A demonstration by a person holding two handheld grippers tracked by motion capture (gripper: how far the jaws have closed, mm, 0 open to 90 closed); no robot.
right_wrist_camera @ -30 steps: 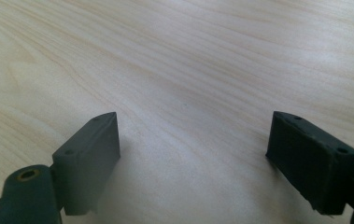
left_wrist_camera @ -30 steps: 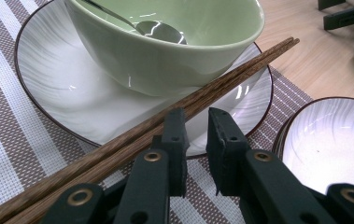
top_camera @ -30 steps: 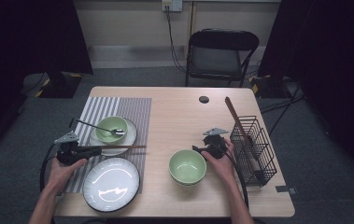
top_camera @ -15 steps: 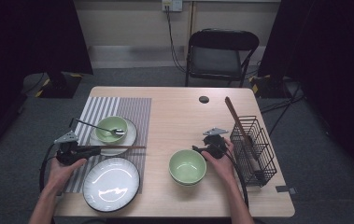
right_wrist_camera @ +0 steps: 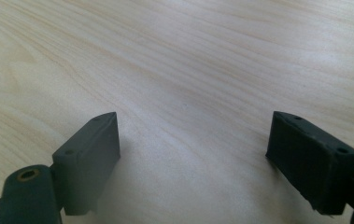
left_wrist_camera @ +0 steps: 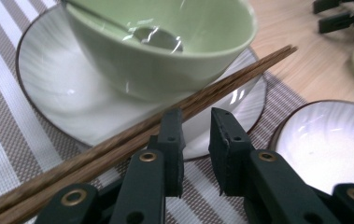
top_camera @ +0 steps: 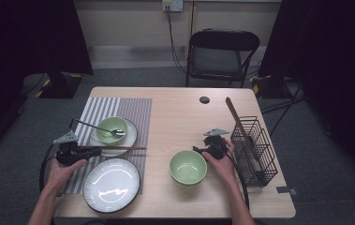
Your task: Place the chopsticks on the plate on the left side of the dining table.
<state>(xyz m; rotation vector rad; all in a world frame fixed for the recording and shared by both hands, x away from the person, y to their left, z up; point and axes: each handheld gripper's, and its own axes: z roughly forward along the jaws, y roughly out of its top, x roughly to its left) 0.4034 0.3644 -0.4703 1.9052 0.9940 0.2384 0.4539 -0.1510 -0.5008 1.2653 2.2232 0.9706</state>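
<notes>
The left tool [left_wrist_camera: 197, 140] sits low over the striped placemat [top_camera: 133, 110], jaws narrow and just easing apart, nothing between them. The wooden chopsticks [left_wrist_camera: 132, 140] lie just outside its left jaw, leaning on the rim of the white saucer [left_wrist_camera: 48, 93] under the green bowl [left_wrist_camera: 165, 42] with a spoon [top_camera: 98, 127] in it. The right tool [right_wrist_camera: 193, 163] hovers wide and empty over the bare wooden surface [right_wrist_camera: 188, 56].
</notes>
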